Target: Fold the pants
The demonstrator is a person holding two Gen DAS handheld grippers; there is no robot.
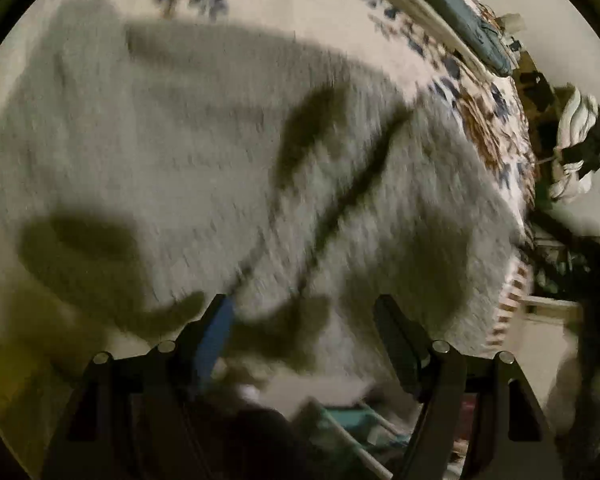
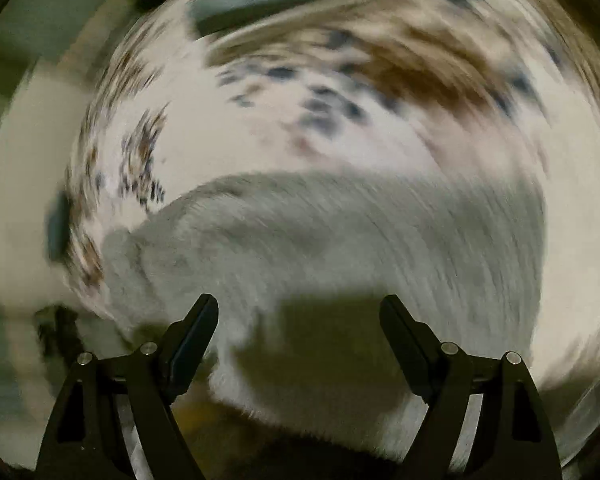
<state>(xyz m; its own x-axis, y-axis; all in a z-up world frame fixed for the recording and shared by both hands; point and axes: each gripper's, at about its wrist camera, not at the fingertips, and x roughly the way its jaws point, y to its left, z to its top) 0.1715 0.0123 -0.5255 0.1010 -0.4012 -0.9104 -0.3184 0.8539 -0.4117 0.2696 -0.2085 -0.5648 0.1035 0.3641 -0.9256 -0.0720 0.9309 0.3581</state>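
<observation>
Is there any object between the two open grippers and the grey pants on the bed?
Nothing visible. The left gripper and the right gripper are both open, and the grey pants lie directly ahead of each on the patterned bedspread. Both views are blurred, so small objects could be missed.

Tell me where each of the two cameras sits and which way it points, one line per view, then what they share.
Left wrist: rides the left claw, looking down along its open fingers at the grey pants spread over a patterned bedspread; only the two fingers show.
Right wrist: rides the right claw, facing the pants' edge and the bedspread beyond, heavily blurred; only its open fingers show.
Shared: the grey pants and the bedspread; neither claw appears in the other's view.
</observation>
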